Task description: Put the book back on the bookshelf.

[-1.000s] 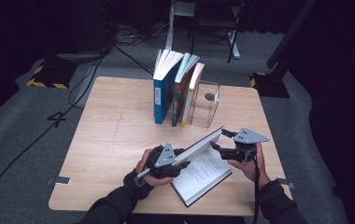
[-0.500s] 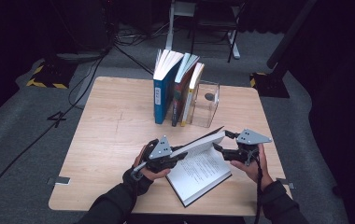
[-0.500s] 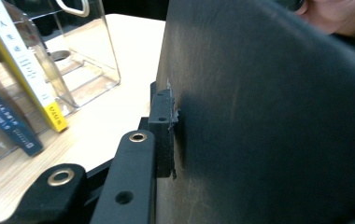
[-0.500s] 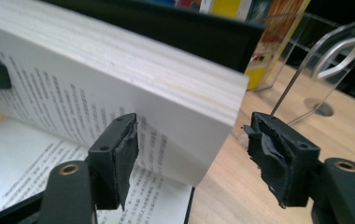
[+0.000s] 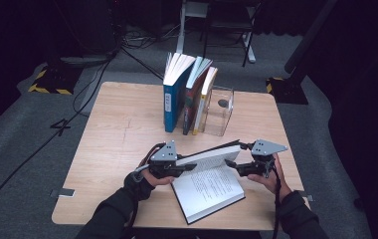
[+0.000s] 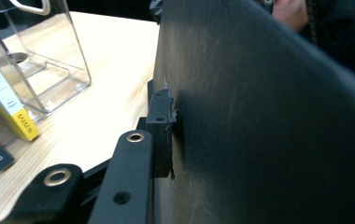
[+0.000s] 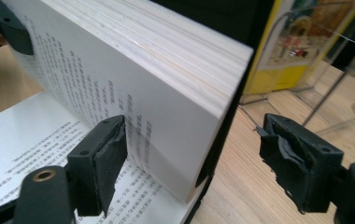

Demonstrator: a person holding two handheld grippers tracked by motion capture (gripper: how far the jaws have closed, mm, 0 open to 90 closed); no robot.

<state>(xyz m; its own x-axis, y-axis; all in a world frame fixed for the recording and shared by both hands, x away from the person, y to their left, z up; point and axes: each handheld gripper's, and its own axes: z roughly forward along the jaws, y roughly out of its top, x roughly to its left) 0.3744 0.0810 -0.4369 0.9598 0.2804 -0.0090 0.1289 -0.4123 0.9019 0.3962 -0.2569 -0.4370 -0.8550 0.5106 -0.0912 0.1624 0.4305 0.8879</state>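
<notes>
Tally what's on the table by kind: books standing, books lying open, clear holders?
Standing books: 3 (blue book, dark book, yellow book)
Open book: 1
Clear holder: 1
Total: 5

Two forearms in dark sleeves enter from the bottom edge, each hand holding a gripper low over the tabletop. The left gripper (image 5: 189,167) points toward the right, one pad (image 6: 162,126) flat against a dark cover; its jaws have just been closing. The right gripper (image 5: 231,163) points toward the left, its jaws just opening, with a block of pages between them and the far pad (image 7: 287,154) apart from it.
</notes>
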